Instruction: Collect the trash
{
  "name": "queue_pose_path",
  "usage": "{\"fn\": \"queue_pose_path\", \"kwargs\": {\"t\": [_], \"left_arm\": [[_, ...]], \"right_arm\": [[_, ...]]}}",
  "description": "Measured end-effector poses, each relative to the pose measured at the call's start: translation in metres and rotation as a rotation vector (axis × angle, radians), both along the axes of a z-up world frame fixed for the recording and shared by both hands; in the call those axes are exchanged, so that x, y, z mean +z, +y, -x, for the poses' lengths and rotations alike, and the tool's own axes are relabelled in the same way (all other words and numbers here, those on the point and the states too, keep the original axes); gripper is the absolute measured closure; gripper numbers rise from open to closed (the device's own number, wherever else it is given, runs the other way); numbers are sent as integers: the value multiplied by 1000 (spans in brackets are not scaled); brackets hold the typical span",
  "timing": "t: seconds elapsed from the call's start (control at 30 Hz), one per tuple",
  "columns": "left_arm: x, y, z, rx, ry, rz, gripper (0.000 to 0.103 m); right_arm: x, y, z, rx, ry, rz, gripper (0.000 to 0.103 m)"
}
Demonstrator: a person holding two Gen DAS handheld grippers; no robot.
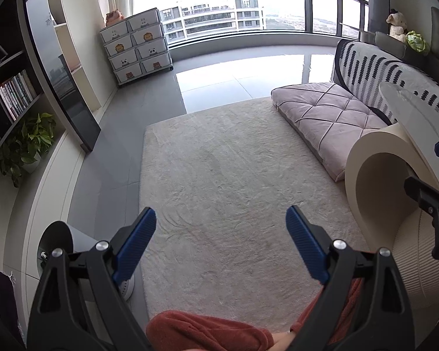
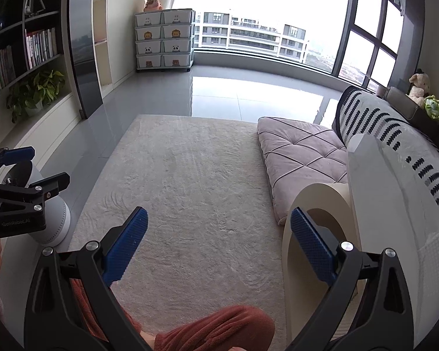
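Note:
My left gripper (image 1: 221, 216) is open and empty, held above a beige carpet (image 1: 219, 175). My right gripper (image 2: 219, 216) is open and empty above the same carpet (image 2: 190, 181). The left gripper also shows at the left edge of the right wrist view (image 2: 29, 169), and the right gripper shows at the right edge of the left wrist view (image 1: 436, 169). I see no piece of trash on the carpet or the floor in either view. A round white bin-like device (image 2: 54, 219) stands at the carpet's left edge; it also shows in the left wrist view (image 1: 55, 242).
A cream curved side table (image 2: 322, 201) with a white top (image 2: 389, 193) stands on the right. A pink floor cushion (image 1: 330, 117) lies against a patterned sofa (image 1: 395, 73). Bookshelves and a potted plant (image 1: 26, 143) line the left wall. A drawer unit (image 1: 137, 44) stands by the window. The person's red-clad legs (image 1: 205, 330) are below.

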State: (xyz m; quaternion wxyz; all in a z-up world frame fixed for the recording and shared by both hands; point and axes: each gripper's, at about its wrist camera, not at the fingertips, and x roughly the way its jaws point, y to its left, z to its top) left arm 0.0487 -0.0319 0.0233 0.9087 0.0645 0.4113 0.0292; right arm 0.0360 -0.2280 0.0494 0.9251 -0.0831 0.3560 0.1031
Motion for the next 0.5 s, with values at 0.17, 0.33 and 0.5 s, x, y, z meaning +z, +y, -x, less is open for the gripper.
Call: {"fn": "queue_pose_path", "kwargs": {"t": [0.17,0.33,0.5], "left_arm": [[-1,0,-2,1,6,-3,13],[1,0,-2,-3,6,-4,13],[4,2,-1,-5,2,-4,13]], "right_arm": [[0,2,-1,0,0,-4,8],[1,3,-1,4,0,-3,8],[2,4,-1,8,3,0,8]]}}
